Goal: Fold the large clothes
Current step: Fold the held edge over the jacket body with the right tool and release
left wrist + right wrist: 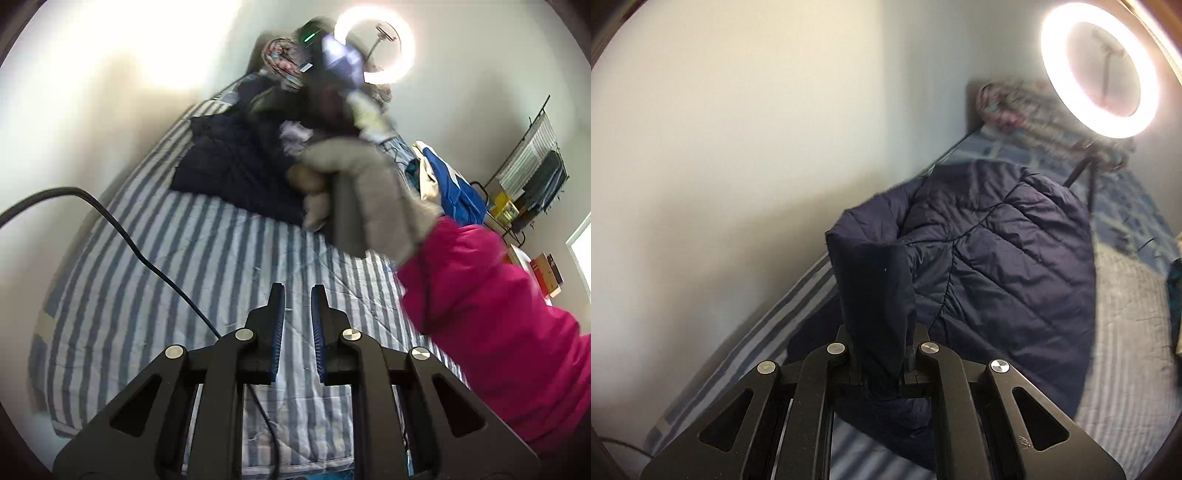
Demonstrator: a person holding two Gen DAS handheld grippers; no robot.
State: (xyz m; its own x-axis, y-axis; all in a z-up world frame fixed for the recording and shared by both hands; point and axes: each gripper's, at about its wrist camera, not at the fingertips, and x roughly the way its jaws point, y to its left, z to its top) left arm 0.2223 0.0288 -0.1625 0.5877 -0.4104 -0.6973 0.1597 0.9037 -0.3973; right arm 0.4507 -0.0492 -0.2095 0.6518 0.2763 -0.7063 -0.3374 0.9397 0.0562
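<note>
A dark navy quilted jacket lies spread on a bed, toward the head end and close to the long edge that runs against the wall. The right gripper has its jaws clamped on a fold of the jacket's fabric, which rises from the pads in a soft upright column. This hold looks meant to lift one edge or sleeve so it can be carried across the body of the garment for a fold. The rest of the jacket rests flat on the bedding.

The left gripper holds nothing. Its blue-padded jaws stand nearly closed, a narrow gap between them, hanging over bare bedding near the foot of the bed, seemingly waiting to steady or take a second corner. From this view a gloved hand in a pink sleeve reaches forward toward the jacket, blurred, carrying the other tool.

The bed is covered with a blue and white striped sheet, lightly wrinkled. A black cable trails across it. A patterned pillow sits at the head end. Beside it a bright ring light on a stand glares strongly. More clothes, including something blue and white, are heaped at the bed's far long edge. The walls are plain and pale.
</note>
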